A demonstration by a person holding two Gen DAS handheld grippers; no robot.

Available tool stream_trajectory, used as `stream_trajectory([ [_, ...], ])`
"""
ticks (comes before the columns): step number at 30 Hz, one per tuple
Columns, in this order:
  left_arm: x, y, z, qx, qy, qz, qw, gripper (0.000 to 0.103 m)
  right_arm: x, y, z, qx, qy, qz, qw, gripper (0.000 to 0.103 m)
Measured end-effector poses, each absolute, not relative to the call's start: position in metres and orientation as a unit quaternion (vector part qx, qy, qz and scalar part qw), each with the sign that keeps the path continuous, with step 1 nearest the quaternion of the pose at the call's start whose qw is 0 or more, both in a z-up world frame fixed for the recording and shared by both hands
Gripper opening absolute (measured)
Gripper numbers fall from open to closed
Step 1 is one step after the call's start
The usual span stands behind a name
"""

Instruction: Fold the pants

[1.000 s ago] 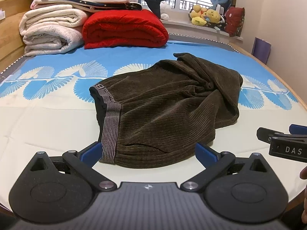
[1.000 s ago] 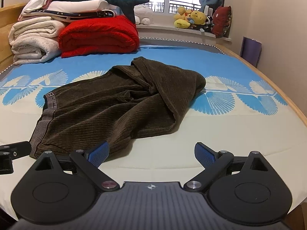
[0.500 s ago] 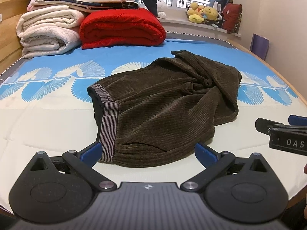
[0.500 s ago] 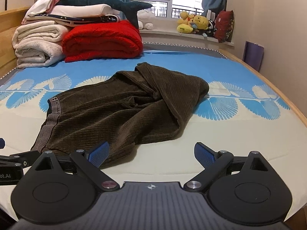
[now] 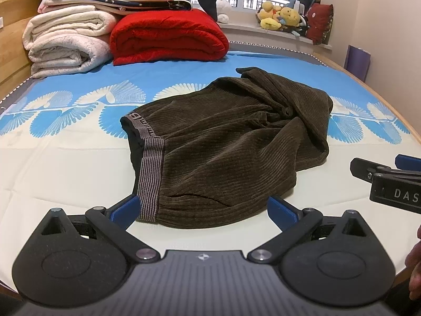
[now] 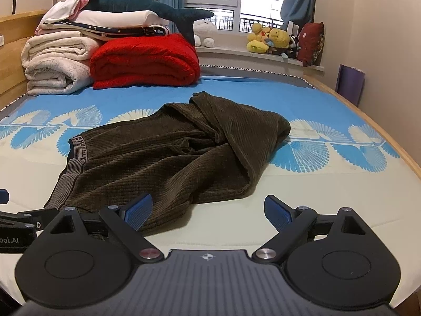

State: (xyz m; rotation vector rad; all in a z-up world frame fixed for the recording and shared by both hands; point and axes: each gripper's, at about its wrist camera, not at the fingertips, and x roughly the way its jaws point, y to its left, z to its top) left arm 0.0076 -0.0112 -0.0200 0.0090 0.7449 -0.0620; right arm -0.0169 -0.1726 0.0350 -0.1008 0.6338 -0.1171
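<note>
Dark brown corduroy pants point(image 5: 223, 147) point(image 6: 171, 158) lie crumpled on the bed, with the grey striped waistband point(image 5: 150, 181) at the left and the legs bunched toward the far right. My left gripper point(image 5: 202, 208) is open just short of the near hem by the waistband, holding nothing. My right gripper point(image 6: 208, 210) is open too, low over the sheet at the pants' near right edge. The right gripper point(image 5: 386, 179) also shows at the right edge of the left wrist view, and part of the left gripper's body shows at the left edge of the right wrist view.
The bed sheet point(image 5: 65, 163) is cream near me and blue with white fan prints beyond. Folded white blankets point(image 5: 68, 42) and a red quilt point(image 5: 168, 36) are stacked at the far left. Plush toys point(image 6: 273, 39) line the windowsill. A wooden bed edge point(image 6: 394, 142) runs along the right.
Both grippers have dropped slightly and moved a little nearer the pants' near edge. Both stay open and the pants have not moved.
</note>
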Motion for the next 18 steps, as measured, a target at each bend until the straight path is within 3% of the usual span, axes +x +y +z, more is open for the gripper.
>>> stream_trajectory([
  [15, 0.0077, -0.0132, -0.0200, 0.003, 0.361, -0.029, 0.932, 0.102, -0.0164, -0.1730, 0.0380, -0.050, 0.307, -0.065, 0.948, 0.091],
  [18, 0.0050, -0.0128, -0.0132, 0.022, 0.335, -0.018, 0.942, 0.081, -0.0161, -0.1767, 0.0410, -0.044, 0.301, -0.070, 0.950, 0.091],
])
